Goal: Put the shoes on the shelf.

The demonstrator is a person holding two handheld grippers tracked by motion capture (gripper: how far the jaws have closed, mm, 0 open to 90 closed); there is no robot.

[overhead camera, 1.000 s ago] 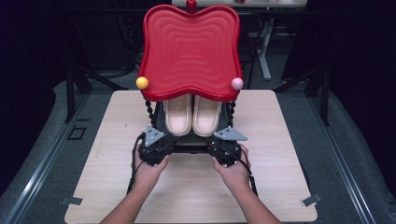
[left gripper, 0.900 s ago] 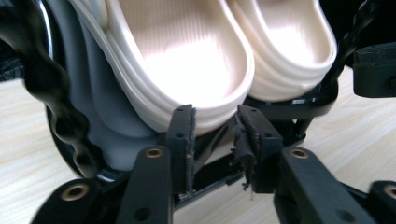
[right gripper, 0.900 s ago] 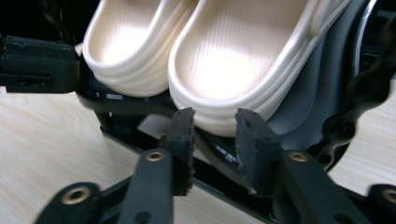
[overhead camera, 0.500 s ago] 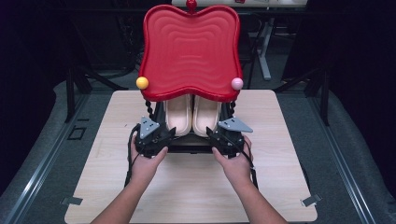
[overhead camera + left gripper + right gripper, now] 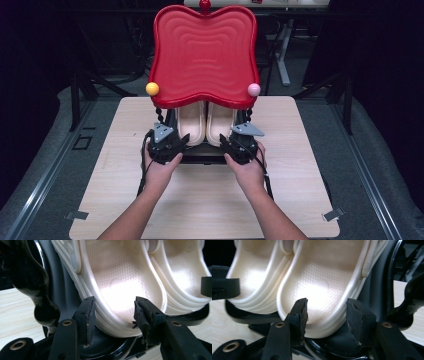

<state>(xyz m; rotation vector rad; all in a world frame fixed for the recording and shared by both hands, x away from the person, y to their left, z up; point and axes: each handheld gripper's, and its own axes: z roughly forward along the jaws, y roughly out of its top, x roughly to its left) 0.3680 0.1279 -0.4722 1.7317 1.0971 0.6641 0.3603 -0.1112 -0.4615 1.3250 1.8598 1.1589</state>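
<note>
Two cream clogs, the left clog (image 5: 191, 120) and the right clog (image 5: 220, 120), lie side by side, heels toward me, on the black lower shelf (image 5: 202, 156) of a small stand. My left gripper (image 5: 181, 141) is at the left clog's heel. In the left gripper view this gripper (image 5: 113, 305) is open, with the heel of the left clog (image 5: 117, 277) between its jaws. My right gripper (image 5: 228, 142) mirrors it. In the right gripper view it (image 5: 325, 307) is open around the heel of the right clog (image 5: 322, 277).
A red wavy tray (image 5: 204, 55) tops the stand and overhangs the clogs' toes, with a yellow ball (image 5: 152, 88) and a pink ball (image 5: 254, 89) at its front corners. Twisted black posts (image 5: 30, 277) flank the shelf. The stand rests on a light wooden table (image 5: 200, 200).
Both hands have pushed the grippers forward, away from me, up to the clogs' heels. The clogs and the stand have not moved.
</note>
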